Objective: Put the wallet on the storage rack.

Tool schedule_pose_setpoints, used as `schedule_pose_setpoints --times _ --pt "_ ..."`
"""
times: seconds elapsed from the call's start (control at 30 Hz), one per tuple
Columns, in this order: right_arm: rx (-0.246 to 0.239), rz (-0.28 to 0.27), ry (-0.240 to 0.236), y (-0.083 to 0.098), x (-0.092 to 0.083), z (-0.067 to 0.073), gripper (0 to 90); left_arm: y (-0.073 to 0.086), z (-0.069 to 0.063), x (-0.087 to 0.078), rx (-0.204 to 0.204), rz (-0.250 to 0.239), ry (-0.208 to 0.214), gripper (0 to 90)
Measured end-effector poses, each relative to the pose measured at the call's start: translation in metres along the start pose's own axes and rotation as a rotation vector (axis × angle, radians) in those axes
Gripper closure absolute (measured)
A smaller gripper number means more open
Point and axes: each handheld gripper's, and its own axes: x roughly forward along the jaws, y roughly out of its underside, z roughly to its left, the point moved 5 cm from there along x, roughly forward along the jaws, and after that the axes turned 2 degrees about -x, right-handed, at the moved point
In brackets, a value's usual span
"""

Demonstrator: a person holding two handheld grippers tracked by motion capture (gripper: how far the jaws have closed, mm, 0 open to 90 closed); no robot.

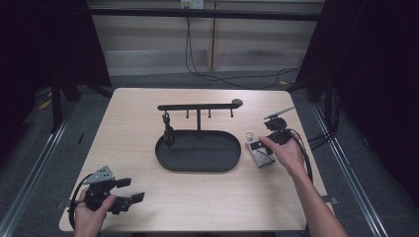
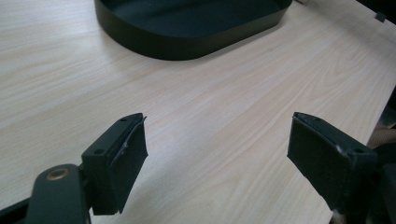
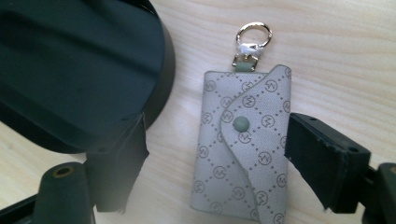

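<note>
Your key pouch (image 3: 245, 142) lies flat on the tabletop (image 1: 148, 207) beside the black tray (image 1: 197, 153), between your right tongs' (image 3: 215, 161) open jaws; closing off-centre could skid it. Left tongs (image 2: 217, 161) hang open, empty.

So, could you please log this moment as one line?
left gripper open, idle | right gripper open astride key pouch | beside tray

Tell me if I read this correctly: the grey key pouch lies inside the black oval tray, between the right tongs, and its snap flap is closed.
Not quite. The grey key pouch lies on the bare wooden table, beside the black oval tray, not inside it; the high view shows this. The rest stands: it is between the right tongs, which do not press on it, and its snap flap is closed.
</note>
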Motion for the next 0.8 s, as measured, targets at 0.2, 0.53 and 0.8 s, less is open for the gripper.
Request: schedule_pose_setpoints --times 0.2,0.53,0.8 --pt "-0.006 0.046 -0.003 -0.004 0.008 -0.005 20.8 0.0 0.003 -0.002 -0.024 -0.018 0.001 19.2" --pt "-0.023 0.106 0.018 -0.018 0.02 -0.005 22.2 0.001 0.004 -0.001 -0.021 0.002 -0.001 19.0" --pt "-0.033 0.157 0.059 -0.015 0.034 -0.009 23.2 0.002 0.004 -0.001 -0.02 0.015 0.003 19.1"
